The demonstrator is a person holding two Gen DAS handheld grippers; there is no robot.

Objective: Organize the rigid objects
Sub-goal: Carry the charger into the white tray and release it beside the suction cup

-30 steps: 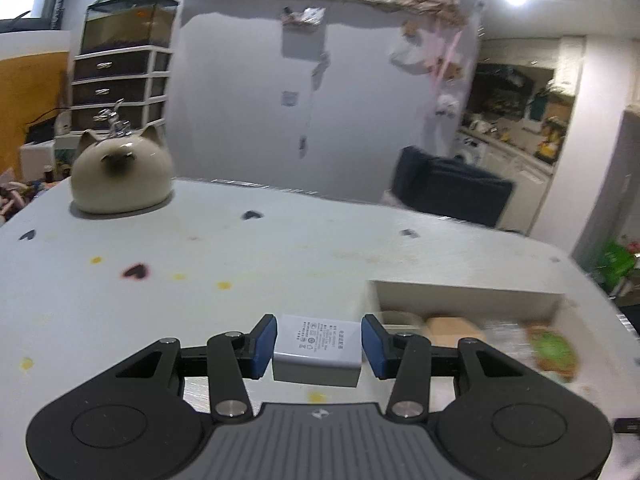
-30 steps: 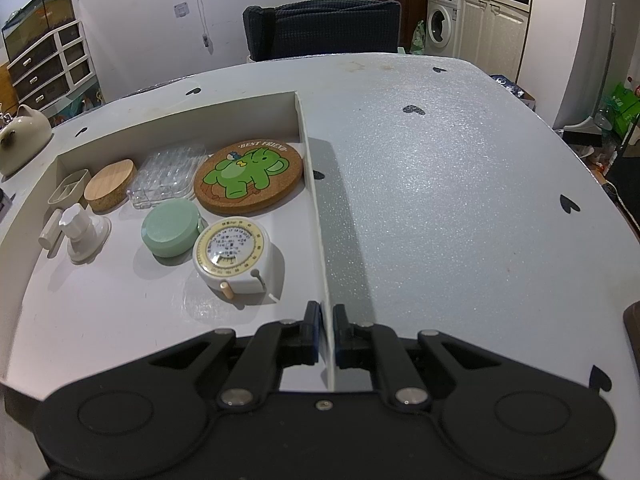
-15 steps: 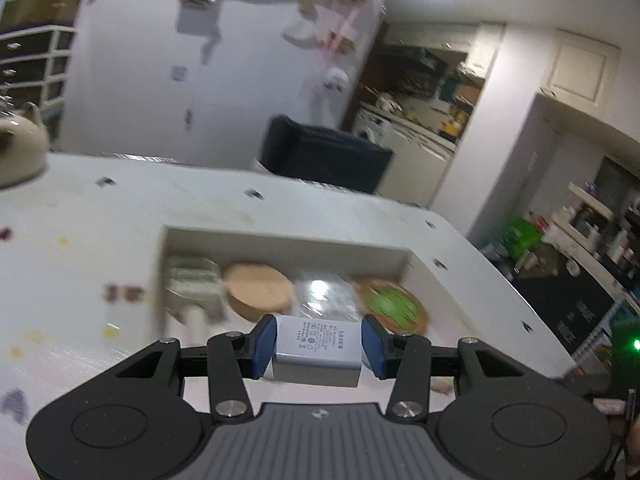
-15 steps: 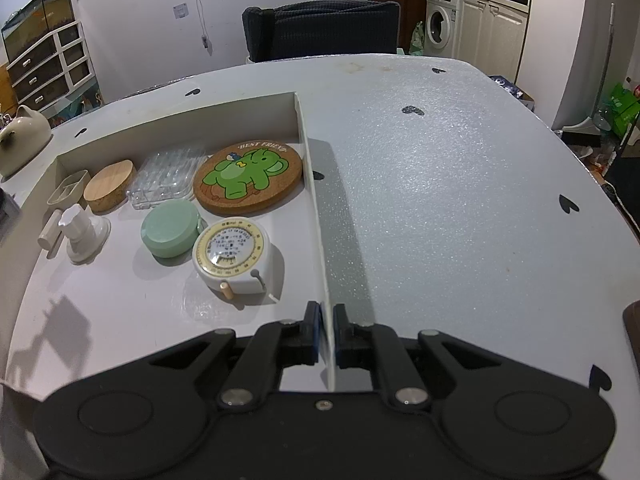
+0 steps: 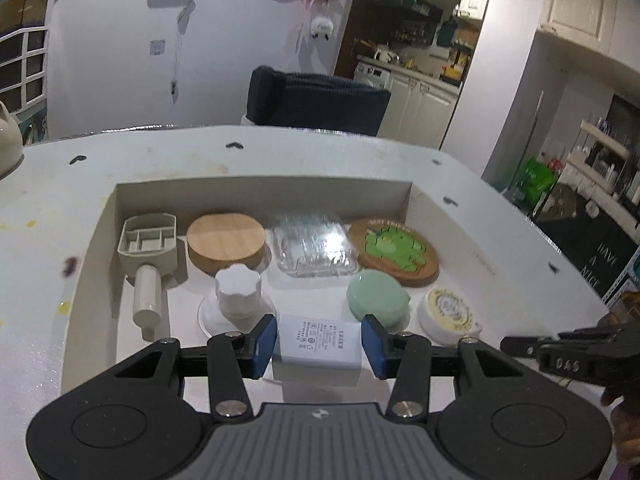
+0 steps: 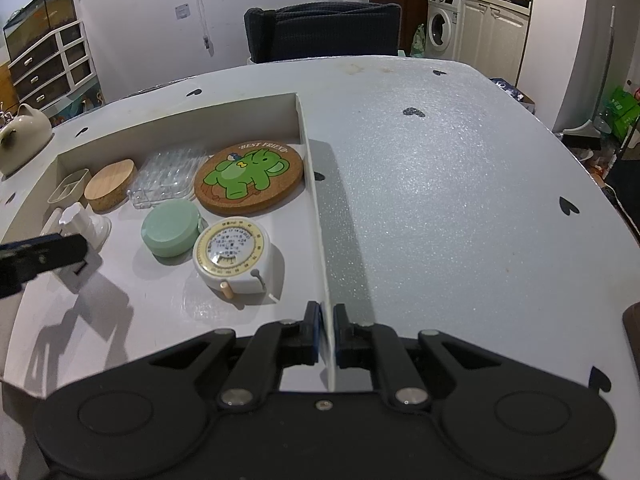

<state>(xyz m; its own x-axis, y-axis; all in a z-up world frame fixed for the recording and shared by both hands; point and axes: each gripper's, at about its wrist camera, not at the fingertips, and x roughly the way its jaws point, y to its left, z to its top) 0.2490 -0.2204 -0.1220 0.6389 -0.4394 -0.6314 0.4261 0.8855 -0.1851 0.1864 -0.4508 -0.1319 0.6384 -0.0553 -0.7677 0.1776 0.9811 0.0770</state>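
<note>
My left gripper (image 5: 319, 336) is shut on a white adapter block (image 5: 318, 350) with a printed label, held over the front part of a shallow white box (image 5: 256, 190). Inside the box lie a grey scoop (image 5: 148, 240), a wooden lid (image 5: 226, 238), a clear plastic case (image 5: 312, 248), an elephant coaster (image 5: 394, 250), a white knob (image 5: 238, 292), a green round case (image 5: 376, 296) and a round tape measure (image 5: 448, 312). My right gripper (image 6: 327, 330) is shut on the box's right wall (image 6: 320, 240). In the right wrist view the left gripper (image 6: 40, 256) enters at the left edge.
A cream cat-shaped teapot (image 6: 22, 136) stands on the white table (image 6: 440, 180) at far left. A dark chair (image 6: 324, 32) is behind the table's far edge. A dark object (image 6: 632, 336) pokes in at the right edge.
My left gripper has swung right and slightly down with the adapter, from the table by the teapot to above the box. The right gripper has stayed put on the wall.
</note>
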